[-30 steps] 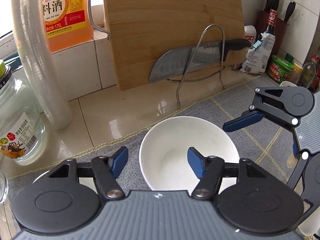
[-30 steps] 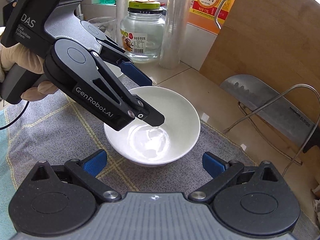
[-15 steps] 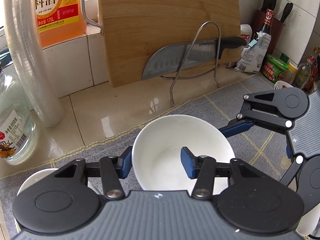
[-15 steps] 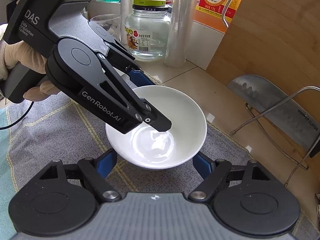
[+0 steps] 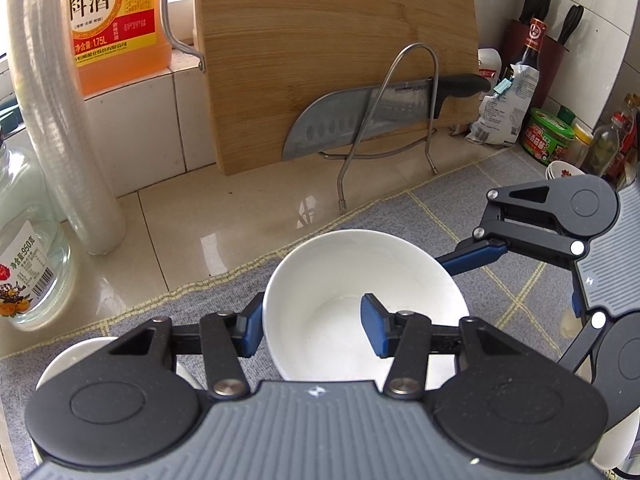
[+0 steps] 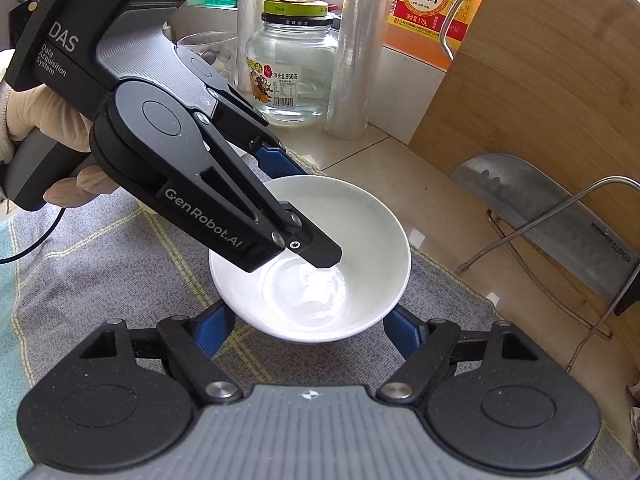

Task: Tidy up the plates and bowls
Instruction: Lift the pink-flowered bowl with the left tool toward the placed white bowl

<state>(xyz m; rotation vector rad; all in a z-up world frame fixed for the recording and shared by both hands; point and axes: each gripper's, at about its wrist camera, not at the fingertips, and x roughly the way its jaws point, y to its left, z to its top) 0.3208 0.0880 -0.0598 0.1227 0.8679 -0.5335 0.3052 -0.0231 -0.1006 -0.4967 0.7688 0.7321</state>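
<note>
On grey cloth [image 6: 100,264], white bowl [image 6: 352,240] sits at 12 o'clock from right gripper [image 6: 308,330], whose jaws just closed against its sides. Left gripper [image 5: 312,324] pinches rim at 9 o'clock. We judge step: grasp done. Next: level 2-handed lift toward white dish [image 5: 72,360].

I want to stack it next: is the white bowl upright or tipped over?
Upright. The white bowl sits base down on the grey cloth, its opening facing up and its inside visible.
</note>
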